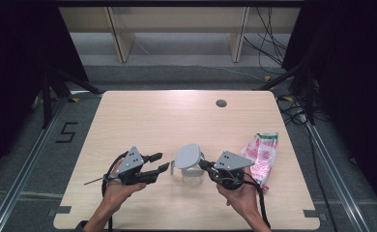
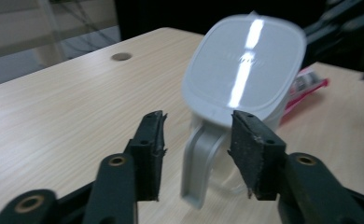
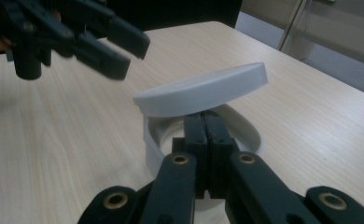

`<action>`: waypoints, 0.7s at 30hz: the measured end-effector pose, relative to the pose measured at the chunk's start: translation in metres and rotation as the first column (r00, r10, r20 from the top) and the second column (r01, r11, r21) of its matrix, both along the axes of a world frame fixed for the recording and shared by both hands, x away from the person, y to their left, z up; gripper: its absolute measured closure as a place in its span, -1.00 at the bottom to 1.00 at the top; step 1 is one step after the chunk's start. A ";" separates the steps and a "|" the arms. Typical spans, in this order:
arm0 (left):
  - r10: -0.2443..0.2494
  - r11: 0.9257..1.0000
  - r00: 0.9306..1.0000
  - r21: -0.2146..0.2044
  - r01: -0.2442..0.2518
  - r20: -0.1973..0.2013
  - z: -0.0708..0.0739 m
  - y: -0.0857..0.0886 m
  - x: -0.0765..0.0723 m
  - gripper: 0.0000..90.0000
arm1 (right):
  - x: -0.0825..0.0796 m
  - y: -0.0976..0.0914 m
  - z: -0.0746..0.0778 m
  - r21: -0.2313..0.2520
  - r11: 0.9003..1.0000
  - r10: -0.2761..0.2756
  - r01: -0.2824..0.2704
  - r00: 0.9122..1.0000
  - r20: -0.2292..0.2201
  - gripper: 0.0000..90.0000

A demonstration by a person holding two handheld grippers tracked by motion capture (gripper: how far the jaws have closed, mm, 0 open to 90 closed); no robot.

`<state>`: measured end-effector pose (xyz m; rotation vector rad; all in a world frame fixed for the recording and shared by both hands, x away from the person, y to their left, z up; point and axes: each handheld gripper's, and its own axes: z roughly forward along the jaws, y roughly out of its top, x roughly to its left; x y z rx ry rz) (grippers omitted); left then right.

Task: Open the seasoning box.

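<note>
Container (image 1: 189,168) sitting toward the near edge of the pale wooden surface (image 1: 143,121), clear-walled, with its grey-white lid (image 1: 187,155) tilted up on one side and not seated. Lying well to the right of the container: a red-and-white printed packet (image 1: 263,152), apart from it. Far behind the container, a small round hole (image 1: 221,103) in the wood.

Right gripper (image 1: 202,164) reaching in from the container's right, fingers (image 3: 195,135) clenched tight together under the raised lid, apparently pinching the near rim (image 3: 245,128) of the container; cannot tell for certain that the thin wall sits between the pads. Left gripper (image 1: 161,162) hovering just to the container's left, fingers (image 2: 255,154) released and spread, nothing gripped. Seen along that gripper, a grey tab (image 2: 199,163) hanging from the lid's edge, lined up with the gap between the fingers but untouched.

Likely trouble from here:
- Closing off-centre on the narrow tab, so one pad glances off and knocks the lid down or askew.
- Pulling on the tab harder than the right pinch can resist, dragging or tipping the light container.
- Losing the thin rim from the right fingers, letting the whole container skid toward the packet.
- Crowding both sets of fingers under the lid and bumping one against the other.
</note>
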<state>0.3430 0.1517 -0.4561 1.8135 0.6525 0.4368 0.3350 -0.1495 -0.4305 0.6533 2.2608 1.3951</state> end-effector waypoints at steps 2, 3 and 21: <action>0.003 0.999 1.000 0.033 -0.003 0.005 -0.006 0.001 -0.005 0.11 | 0.000 0.001 0.001 0.003 1.000 0.003 -0.003 1.000 0.005 1.00; 0.020 0.999 1.000 0.050 -0.020 -0.001 -0.010 0.002 -0.010 0.04 | -0.001 0.004 0.002 0.011 1.000 -0.006 0.006 1.000 -0.010 1.00; 0.050 0.997 0.994 0.055 -0.045 -0.097 -0.032 0.009 -0.019 -0.34 | 0.003 0.028 0.011 0.007 0.999 0.038 -0.039 0.999 0.023 1.00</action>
